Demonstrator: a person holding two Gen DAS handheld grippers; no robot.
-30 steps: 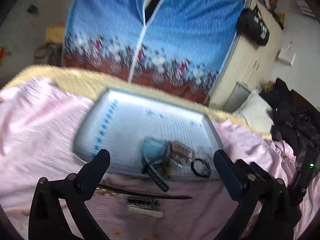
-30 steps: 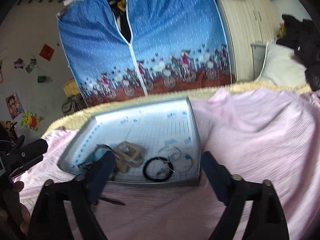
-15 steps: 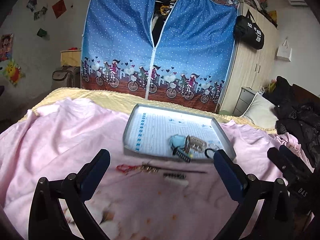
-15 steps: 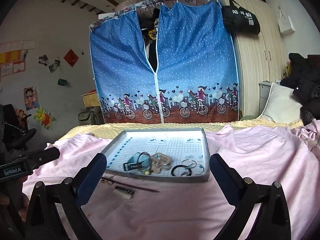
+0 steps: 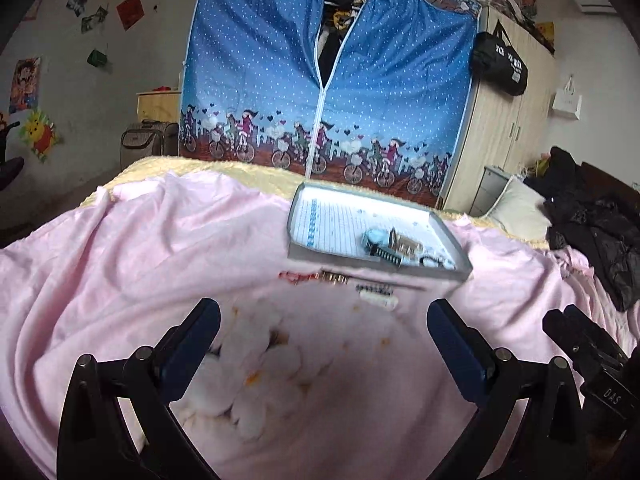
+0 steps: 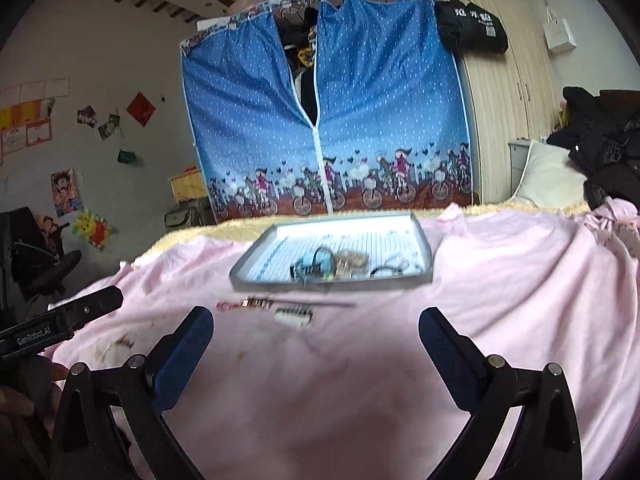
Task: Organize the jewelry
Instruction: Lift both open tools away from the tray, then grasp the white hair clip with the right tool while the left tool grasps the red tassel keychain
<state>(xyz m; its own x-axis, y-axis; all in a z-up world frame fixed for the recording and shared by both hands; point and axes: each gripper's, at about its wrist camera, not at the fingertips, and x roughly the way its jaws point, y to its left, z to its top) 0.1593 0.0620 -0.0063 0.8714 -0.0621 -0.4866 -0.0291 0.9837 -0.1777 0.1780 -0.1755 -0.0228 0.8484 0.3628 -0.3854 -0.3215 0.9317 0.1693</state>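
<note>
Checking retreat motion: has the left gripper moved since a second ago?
Yes. The left gripper has pulled back from the tray, which now sits farther off and smaller, with more pink blanket between them.

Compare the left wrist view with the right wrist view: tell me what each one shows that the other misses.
Only the left wrist view shows the right gripper's body at its right edge and the open left gripper.

Only the right wrist view shows the black office chair, the left gripper's body at its left edge, and the open right gripper.

Both show the grey tray holding jewelry, the loose pieces on the pink sheet before it, and the blue wardrobe.
</note>
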